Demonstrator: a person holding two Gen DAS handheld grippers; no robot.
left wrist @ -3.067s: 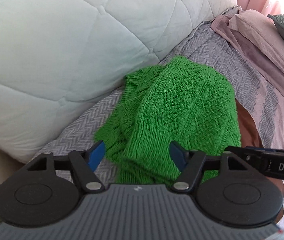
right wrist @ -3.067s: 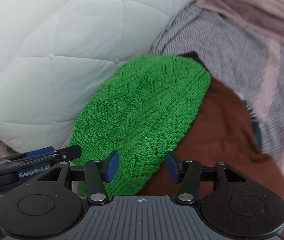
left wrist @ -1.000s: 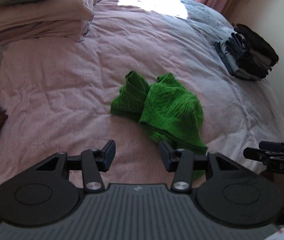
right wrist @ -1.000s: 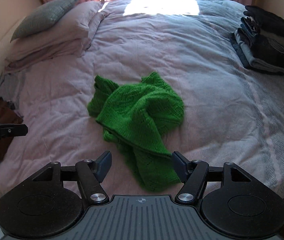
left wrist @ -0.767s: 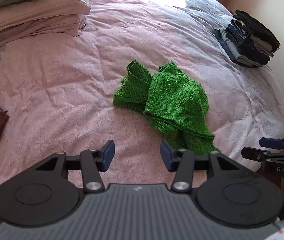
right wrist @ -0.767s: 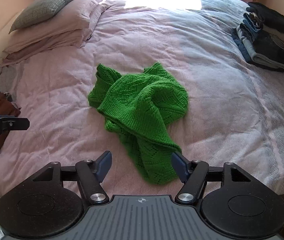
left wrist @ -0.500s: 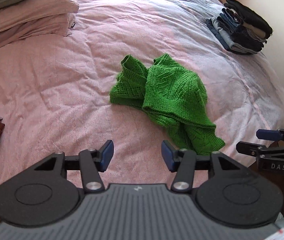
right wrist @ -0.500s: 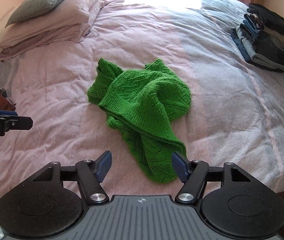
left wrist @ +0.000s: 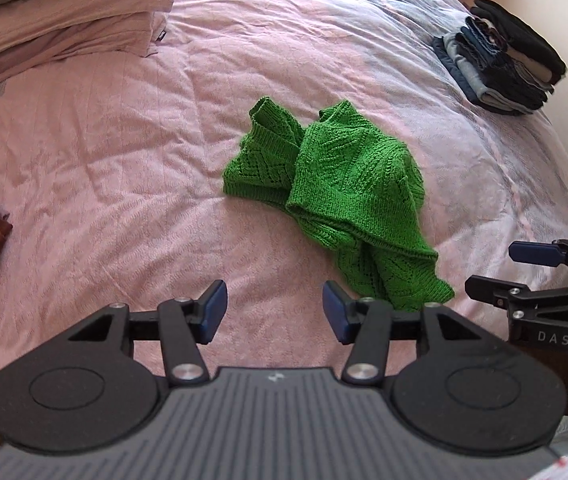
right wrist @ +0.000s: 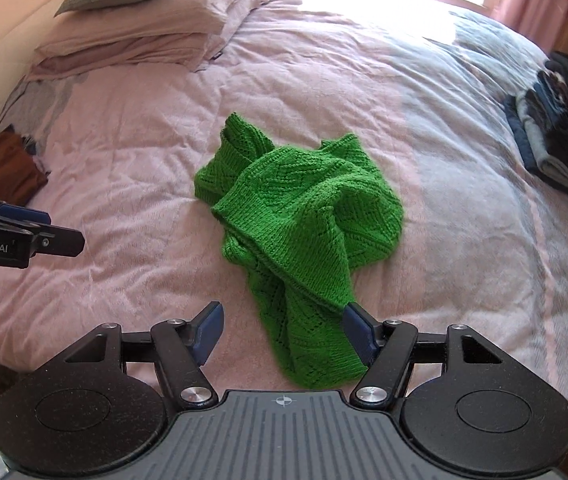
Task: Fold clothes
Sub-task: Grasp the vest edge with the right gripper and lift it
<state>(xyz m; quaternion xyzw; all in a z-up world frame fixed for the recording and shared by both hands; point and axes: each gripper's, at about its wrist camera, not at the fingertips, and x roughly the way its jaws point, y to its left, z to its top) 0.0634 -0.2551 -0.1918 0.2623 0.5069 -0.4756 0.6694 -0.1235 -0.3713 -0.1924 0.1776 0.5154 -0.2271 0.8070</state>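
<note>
A crumpled green knit sweater lies loose in the middle of the pink bed. My left gripper hangs open above the bedding just near and left of the sweater's near end, with nothing between its fingers. My right gripper is open too. In the right wrist view the sweater trails its near end down between the two blue pads, which do not press on it. The right gripper shows at the left wrist view's right edge, and the left gripper at the other view's left edge.
A folded stack of dark clothes sits at the bed's far right. Pink pillows with a grey cushion lie at the far left. A brown garment lies at the left edge. The bed's near edge runs under both grippers.
The sweater, earlier on a pile beside a white quilt, now lies on the pink bed. Over the last second the right gripper has sunk closer to it and rolled.
</note>
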